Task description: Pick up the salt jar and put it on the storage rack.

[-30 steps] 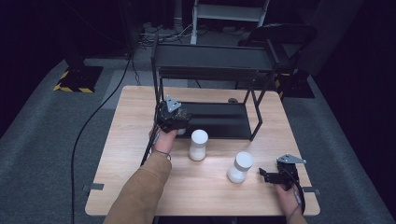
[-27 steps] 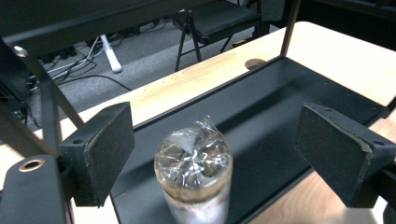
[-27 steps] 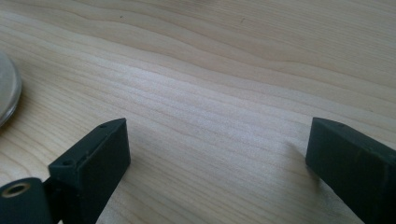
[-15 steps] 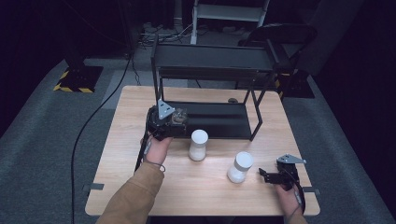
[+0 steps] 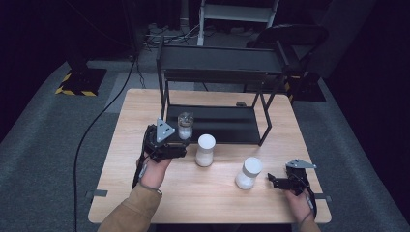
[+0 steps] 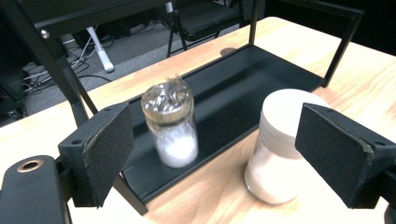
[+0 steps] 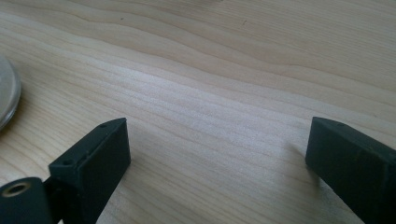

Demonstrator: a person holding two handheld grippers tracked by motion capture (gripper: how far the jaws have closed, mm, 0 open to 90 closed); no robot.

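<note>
A clear jar (image 5: 185, 124) with a shiny lid and white powder stands at the left end of the black rack's lower shelf (image 5: 227, 126). My left gripper (image 5: 180, 141) is just in front of it, open and apart from it. In the left gripper view the clear jar (image 6: 170, 126) stands beyond the wide pads (image 6: 107, 149), with a white-lidded jar (image 6: 280, 144) on the table to its right. That white jar (image 5: 205, 150) is beside the left gripper. A second white jar (image 5: 248, 172) stands left of my right gripper (image 5: 276, 182), which rests open (image 7: 219, 158) over bare wood.
The rack has a black top shelf (image 5: 222, 60) on thin posts (image 5: 266, 118) over the lower one. A cable (image 5: 96, 130) trails off the table's left side. A chair (image 5: 290, 38) and a stand are behind the table. A pale curved edge (image 7: 7, 98) shows left of the right jaws.
My left gripper has drawn back from the rack, to the left and toward the person, leaving the clear jar standing on the lower shelf. The right gripper and both white jars stayed put.
</note>
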